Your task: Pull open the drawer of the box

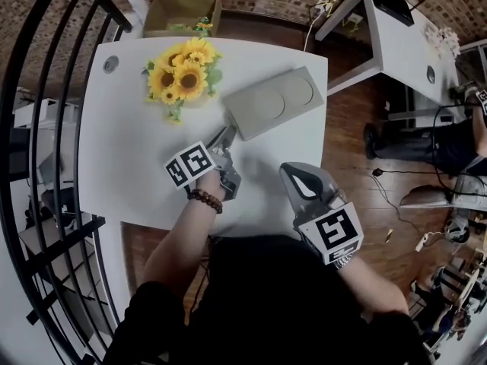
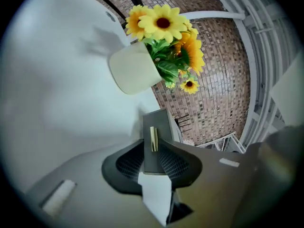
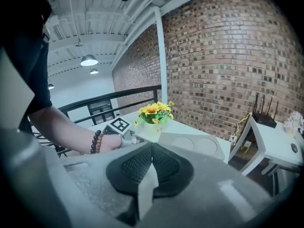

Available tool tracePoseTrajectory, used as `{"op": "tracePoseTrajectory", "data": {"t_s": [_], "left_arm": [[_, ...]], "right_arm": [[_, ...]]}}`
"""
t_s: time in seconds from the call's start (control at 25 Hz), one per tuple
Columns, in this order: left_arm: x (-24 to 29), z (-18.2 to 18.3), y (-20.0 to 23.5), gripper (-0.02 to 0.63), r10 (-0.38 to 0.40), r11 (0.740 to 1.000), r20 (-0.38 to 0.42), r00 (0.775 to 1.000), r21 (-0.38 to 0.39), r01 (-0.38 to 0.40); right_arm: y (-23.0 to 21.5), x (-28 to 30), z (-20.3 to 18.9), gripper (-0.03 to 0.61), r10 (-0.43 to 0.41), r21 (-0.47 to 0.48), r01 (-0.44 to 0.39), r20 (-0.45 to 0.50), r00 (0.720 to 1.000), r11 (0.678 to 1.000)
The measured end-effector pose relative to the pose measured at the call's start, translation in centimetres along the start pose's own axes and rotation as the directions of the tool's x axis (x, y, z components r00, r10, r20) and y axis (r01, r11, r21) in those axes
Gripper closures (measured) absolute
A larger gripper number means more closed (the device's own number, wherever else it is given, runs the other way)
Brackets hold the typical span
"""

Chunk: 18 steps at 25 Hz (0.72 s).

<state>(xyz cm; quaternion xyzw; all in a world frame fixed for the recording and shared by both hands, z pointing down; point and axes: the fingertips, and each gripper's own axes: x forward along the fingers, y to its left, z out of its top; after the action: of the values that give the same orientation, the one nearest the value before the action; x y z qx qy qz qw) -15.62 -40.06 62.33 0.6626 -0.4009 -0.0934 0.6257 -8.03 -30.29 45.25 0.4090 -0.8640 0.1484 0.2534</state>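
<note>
A flat grey box (image 1: 270, 101) with two round dents in its lid lies on the white table (image 1: 129, 158). Its dark drawer front (image 2: 154, 122) carries a thin gold handle (image 2: 153, 139). My left gripper (image 1: 227, 134) is at the box's near-left end, rolled on its side. In the left gripper view (image 2: 153, 148) its jaws stand close on either side of the drawer front, with the handle between the tips. No gap shows between drawer and box. My right gripper (image 1: 288, 169) hovers shut and empty near the table's front edge, its pads (image 3: 152, 146) pressed together, looking toward the box (image 3: 190, 144).
A pot of sunflowers (image 1: 183, 74) stands just left of the box, close to the left gripper's path (image 2: 164, 27). A black railing (image 1: 46, 90) runs along the left. A second white table (image 1: 403, 36) stands at the right, and a cardboard box (image 1: 183, 14) sits on the floor behind.
</note>
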Motion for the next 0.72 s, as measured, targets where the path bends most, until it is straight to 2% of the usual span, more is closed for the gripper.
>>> {"op": "tracePoseTrajectory", "data": {"t_s": [0.2,0.32,0.36,0.52,0.72], "left_arm": [[0.7,-0.1,0.2,0.509,-0.044,0.997,-0.010,0.999,-0.066,0.043],[0.7,-0.1,-0.2,0.565,-0.085,0.992,-0.011,0.996,-0.100,0.083],[0.7,-0.1,-0.3,0.565,-0.092,0.990,-0.013,0.996,-0.107,0.090],[0.5,-0.2,-0.5,0.572,-0.079,0.992,-0.028,0.996,-0.097,0.076],[-0.6,0.2,0.2,0.572,-0.047,0.995,-0.009,0.999,-0.089,0.046]], "right_arm": [[-0.2,0.4,-0.3,0.589,-0.006,0.003,0.006,-0.019,1.000,1.000],[-0.3,0.6,-0.3,0.589,-0.006,0.002,0.006,-0.023,1.000,1.000],[-0.2,0.7,-0.2,0.589,-0.004,0.001,0.004,-0.025,1.000,1.000],[0.1,0.8,0.0,0.589,0.007,-0.003,-0.007,-0.024,1.000,1.000],[0.5,0.9,0.0,0.589,0.018,-0.016,-0.018,-0.022,1.000,1.000]]}}
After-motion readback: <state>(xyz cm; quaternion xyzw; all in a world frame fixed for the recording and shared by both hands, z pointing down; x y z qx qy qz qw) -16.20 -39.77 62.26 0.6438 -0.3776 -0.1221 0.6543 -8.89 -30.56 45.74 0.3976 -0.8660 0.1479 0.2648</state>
